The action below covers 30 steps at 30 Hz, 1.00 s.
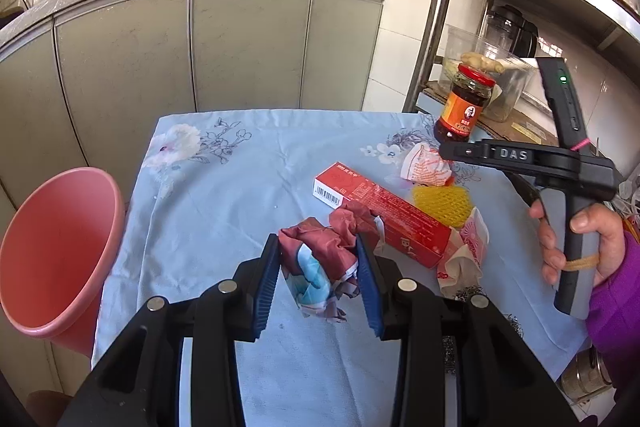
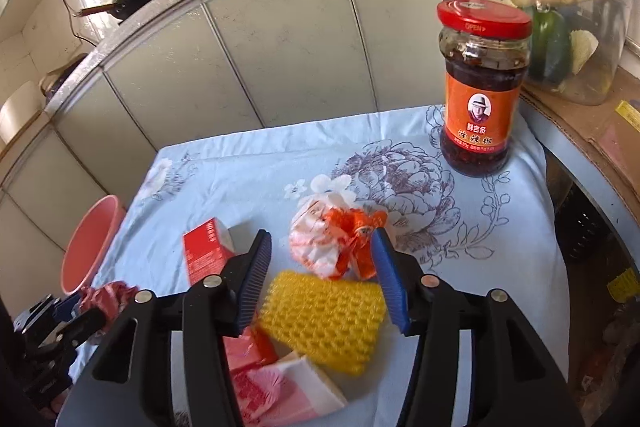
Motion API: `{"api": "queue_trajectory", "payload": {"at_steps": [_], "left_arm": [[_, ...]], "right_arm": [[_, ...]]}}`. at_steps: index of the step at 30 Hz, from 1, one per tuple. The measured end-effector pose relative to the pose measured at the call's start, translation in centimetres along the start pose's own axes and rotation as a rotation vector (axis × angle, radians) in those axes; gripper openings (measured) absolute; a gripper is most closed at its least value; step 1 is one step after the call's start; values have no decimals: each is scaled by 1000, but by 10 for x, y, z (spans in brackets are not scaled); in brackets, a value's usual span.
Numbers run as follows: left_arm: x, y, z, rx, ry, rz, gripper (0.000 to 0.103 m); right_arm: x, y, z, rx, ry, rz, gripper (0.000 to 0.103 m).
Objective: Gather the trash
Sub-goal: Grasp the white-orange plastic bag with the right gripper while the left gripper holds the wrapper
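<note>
Crumpled wrapper [image 1: 320,263] sits btwn left gripper [image 1: 317,279] fingers [image 1: 267,281] — touching both.

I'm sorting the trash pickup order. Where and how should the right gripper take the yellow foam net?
Grip the yellow foam net across its short width, coming down from above. It lies flat on the tablecloth below the open right gripper, and its soft mesh should squash between the pads.

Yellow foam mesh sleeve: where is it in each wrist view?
Left wrist: yellow foam mesh sleeve right of centre, behind the long red cardboard box.
Right wrist: lower centre, between the right gripper fingers, which are open around it.
Shared landmark: red-lidded glass chili jar, upright at the table's far right.
</note>
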<state>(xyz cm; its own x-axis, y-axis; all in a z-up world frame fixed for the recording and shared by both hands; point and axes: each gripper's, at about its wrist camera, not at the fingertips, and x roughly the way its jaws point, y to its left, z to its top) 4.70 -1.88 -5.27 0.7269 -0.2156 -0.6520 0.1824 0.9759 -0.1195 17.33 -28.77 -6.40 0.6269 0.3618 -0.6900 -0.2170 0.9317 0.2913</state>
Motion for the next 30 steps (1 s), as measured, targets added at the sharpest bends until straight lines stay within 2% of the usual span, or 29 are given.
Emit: {"api": "queue_trajectory", "payload": {"at_steps": [7,14,21,30], "left_arm": [[1,5,-2,-14,0,2,37],[-1,11,-3,-40,-8,7,37],[-12,15,-3,-55,-39,19,37],[-36,22,-2,-79,-91,50,37]], "right_arm": [[32,-1,3,-8,73,-15,55],[31,9,-5,-47,43,-23,52],[0,21,-9,-61,-33,-31,51],[-49,63,-22,-109,-115,35,51]]}}
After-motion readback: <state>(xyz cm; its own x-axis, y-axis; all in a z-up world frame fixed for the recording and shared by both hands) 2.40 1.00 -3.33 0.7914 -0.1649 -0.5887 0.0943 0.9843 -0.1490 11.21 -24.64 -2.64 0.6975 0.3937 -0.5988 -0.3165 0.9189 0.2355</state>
